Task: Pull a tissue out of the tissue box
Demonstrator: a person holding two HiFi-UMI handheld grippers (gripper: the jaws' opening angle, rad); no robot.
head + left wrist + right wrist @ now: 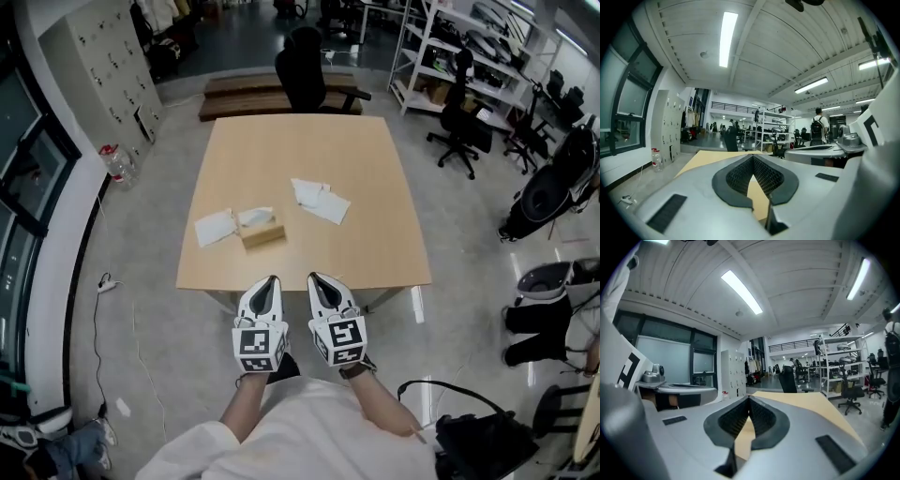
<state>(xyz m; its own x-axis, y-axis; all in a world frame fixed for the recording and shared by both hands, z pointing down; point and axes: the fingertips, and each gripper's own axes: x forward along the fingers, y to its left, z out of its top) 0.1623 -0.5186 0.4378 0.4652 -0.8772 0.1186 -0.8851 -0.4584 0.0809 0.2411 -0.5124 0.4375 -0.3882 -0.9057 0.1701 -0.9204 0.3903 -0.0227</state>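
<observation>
Holding the left gripper [270, 281] and right gripper [316, 278] side by side at the table's [394, 262] near edge, we note both jaws pinched together, nothing between them. Farther in sits the tissue box [262, 232], with a loose tissue [215, 228] just left of it. A black chair [302, 75] stands beyond.

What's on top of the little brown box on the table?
A crumpled white tissue pokes up from the top of the tissue box. How many more tissues are inside cannot be seen, because the box's walls cover them.
</observation>
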